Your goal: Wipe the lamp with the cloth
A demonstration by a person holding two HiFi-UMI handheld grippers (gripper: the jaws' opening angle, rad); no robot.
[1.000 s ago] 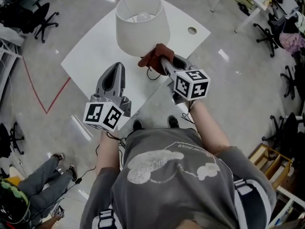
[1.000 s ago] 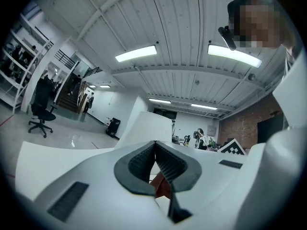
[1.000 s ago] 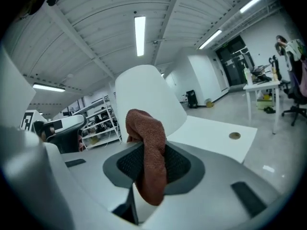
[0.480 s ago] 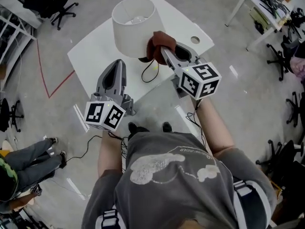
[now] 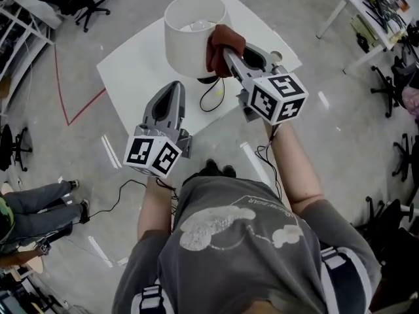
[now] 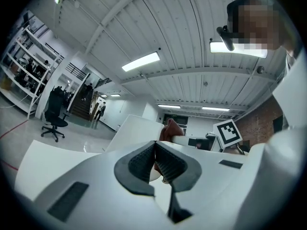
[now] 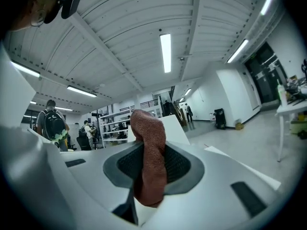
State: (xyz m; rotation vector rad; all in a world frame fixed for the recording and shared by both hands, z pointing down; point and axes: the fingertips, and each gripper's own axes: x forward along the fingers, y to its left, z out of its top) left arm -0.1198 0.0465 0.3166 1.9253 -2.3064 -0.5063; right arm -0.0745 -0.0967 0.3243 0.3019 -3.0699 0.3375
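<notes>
A white table lamp with a drum shade [image 5: 190, 34] stands on a white table [image 5: 131, 77]; its black cord [image 5: 213, 97] loops across the top. My right gripper [image 5: 226, 50] is shut on a reddish-brown cloth [image 5: 222, 44], pressed against the shade's right side near the rim. In the right gripper view the cloth [image 7: 149, 159] hangs between the jaws with the shade's edge [image 7: 175, 128] behind it. My left gripper [image 5: 173, 90] hovers over the table's near edge, short of the lamp, jaws shut on nothing. In the left gripper view its pads [image 6: 163, 166] meet, and the shade [image 6: 139, 133] and the cloth [image 6: 171, 128] show beyond.
The table has a round cable hole [image 5: 275, 56] at its right corner. Red tape lines [image 5: 65, 103] mark the grey floor. Office chairs [image 5: 82, 2] stand at the far left, a desk [image 5: 373, 8] at the far right. A seated person's legs [image 5: 39, 205] are at the left.
The right gripper has carried the cloth up from the lamp's base to the upper right side of the shade. The left gripper has stayed shut, still near the table's edge.
</notes>
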